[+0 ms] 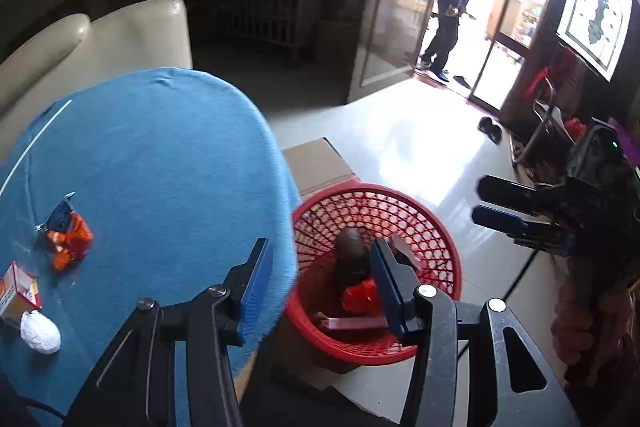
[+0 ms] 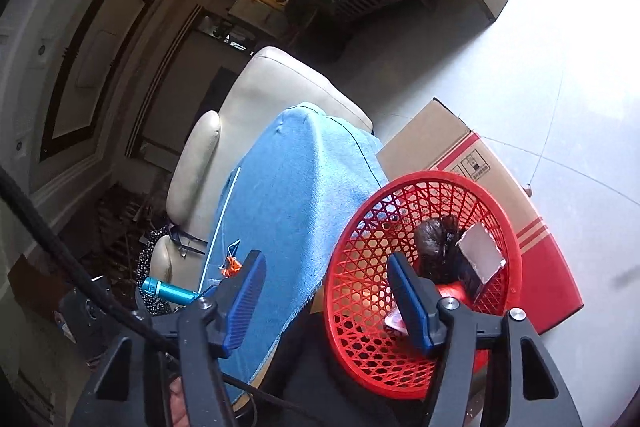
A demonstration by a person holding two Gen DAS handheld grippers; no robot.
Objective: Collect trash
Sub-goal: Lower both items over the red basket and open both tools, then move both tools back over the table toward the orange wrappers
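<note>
Trash basket (image 1: 436,227) hugs table edge (image 1: 276,163); both hand-held grippers (image 1: 320,279) (image 2: 326,291) apparently open, empty, above.

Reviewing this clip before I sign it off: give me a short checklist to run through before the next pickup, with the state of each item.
1. Left gripper empty, nothing between its fingers: ok.
2. Right gripper empty, fingers apart: ok.
3. Red basket upright beside the blue-covered table, mouth unobstructed: ok.
4. Earlier trash inside the basket, dark bag and grey-topped box: ok.
5. Table cleared: not ok. Orange wrapper, small carton and white paper ball lie on the cloth.
6. Remaining items within reach of the left gripper: cannot tell.
</note>
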